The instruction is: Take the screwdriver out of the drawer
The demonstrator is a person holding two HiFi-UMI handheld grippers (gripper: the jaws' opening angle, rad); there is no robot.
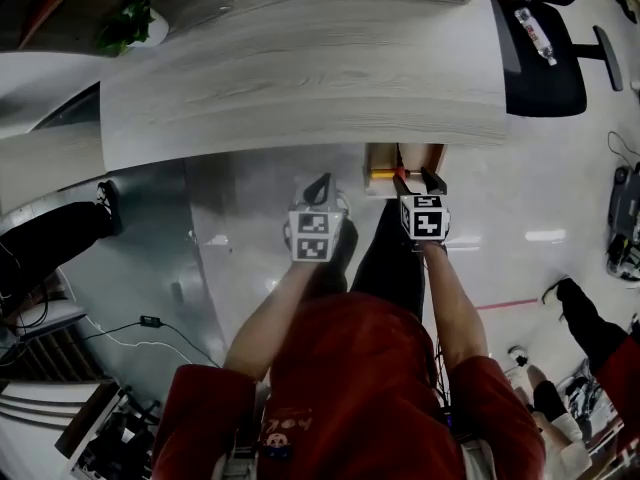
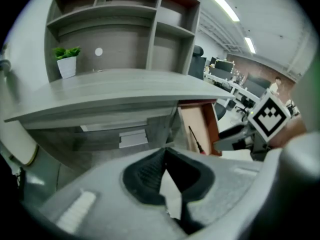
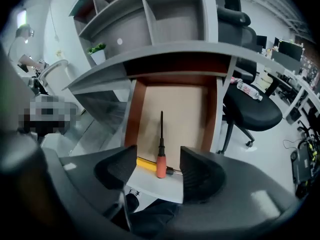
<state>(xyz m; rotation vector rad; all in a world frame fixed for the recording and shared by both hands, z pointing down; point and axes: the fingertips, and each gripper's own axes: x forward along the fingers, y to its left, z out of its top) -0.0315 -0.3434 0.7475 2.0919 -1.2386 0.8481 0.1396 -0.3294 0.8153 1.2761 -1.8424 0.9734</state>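
Note:
The screwdriver (image 3: 160,159), with an orange-red handle and a black shaft pointing away from me, lies in the open wooden drawer (image 3: 137,119) under the grey desk (image 1: 300,88). My right gripper (image 3: 157,158) is open, its jaws standing either side of the handle without touching it. In the head view the right gripper (image 1: 418,181) sits at the drawer's (image 1: 437,156) front edge. My left gripper (image 1: 320,188) hangs to the left of the drawer, shut and empty. The left gripper view shows its shut jaws (image 2: 166,152), and the screwdriver (image 2: 195,140) in the drawer (image 2: 196,124) to the right.
A yellow-handled tool (image 3: 143,164) lies crosswise under the screwdriver's handle. A black office chair (image 3: 250,109) stands right of the drawer. A potted plant (image 2: 66,61) sits on the desk below shelves (image 2: 130,14). Another person's leg (image 1: 50,238) is at the left.

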